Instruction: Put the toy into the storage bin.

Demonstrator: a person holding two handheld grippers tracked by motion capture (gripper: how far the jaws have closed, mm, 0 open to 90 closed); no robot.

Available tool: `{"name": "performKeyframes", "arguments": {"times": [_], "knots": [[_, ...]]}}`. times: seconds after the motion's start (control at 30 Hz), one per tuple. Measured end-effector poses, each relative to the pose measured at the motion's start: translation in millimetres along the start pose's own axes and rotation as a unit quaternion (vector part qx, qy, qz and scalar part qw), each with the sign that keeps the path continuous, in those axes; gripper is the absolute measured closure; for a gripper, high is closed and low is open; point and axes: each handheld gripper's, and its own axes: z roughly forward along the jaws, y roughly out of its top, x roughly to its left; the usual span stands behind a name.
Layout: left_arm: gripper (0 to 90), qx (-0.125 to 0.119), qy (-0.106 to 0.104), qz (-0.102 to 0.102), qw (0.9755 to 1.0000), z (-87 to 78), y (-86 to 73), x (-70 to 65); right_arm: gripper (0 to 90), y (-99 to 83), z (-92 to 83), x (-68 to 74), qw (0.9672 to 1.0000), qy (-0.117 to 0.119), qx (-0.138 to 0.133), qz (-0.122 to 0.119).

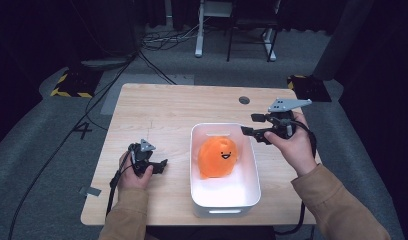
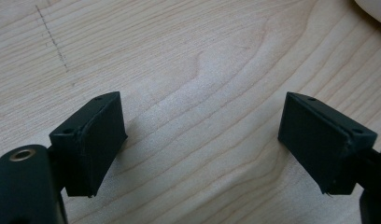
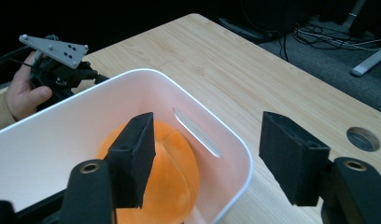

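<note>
An orange plush toy point(image 1: 218, 156) with a smiling face lies inside a white plastic bin point(image 1: 224, 200) right of the table's middle. My right gripper point(image 1: 249, 125) hovers just above the bin's far right corner, pointing left over it. In the right gripper view its jaws point(image 3: 207, 126) stand open with nothing between them, above the bin's rim point(image 3: 132, 77) and the plush point(image 3: 172, 177). My left gripper point(image 1: 162, 166) rests low on the table left of the bin. It point(image 2: 202, 105) is open over bare wood.
The light wooden table point(image 1: 162, 110) has a round cable hole point(image 1: 244, 100) near its far right edge. On the grey floor beyond lie cables point(image 1: 162, 37), desk legs point(image 1: 199, 30) and two yellow-and-black striped blocks point(image 1: 72, 85).
</note>
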Motion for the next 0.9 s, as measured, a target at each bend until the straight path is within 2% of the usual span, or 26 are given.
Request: {"name": "performKeyframes", "arguments": {"times": [0.07, 0.2, 0.33, 0.5, 0.7, 0.9], "knots": [[14.9, 0.002, -0.002, 0.002, 1.0, 0.0, 0.3, 0.5, 36.7, -1.0, -2.0, -0.6, 1.0, -0.003, -0.001, 0.001], [14.9, 0.001, -0.002, 0.002, 1.0, 0.1, 0.3, 0.4, 31.6, -8.0, -16.3, -5.2, 0.9997, -0.026, 0.001, 0.0], [14.9, 0.001, -0.002, 0.002, 1.0, 0.0, 0.3, 0.4, 25.2, -14.1, -22.9, -12.0, 0.9995, -0.029, 0.009, 0.007], [14.9, 0.001, -0.003, 0.002, 1.0, 0.2, 0.4, 0.5, 22.8, -23.0, -30.5, -19.7, 0.9989, -0.035, 0.023, 0.02], [14.9, 0.001, -0.002, 0.002, 1.0, 0.1, 0.3, 0.5, 22.2, -36.8, -44.9, -29.9, 0.9972, -0.056, 0.04, 0.03], [14.9, 0.001, -0.002, 0.002, 1.0, 0.1, 0.3, 0.5, 19.9, -52.1, -49.0, -39.8, 0.9955, -0.057, 0.06, 0.046]]}}
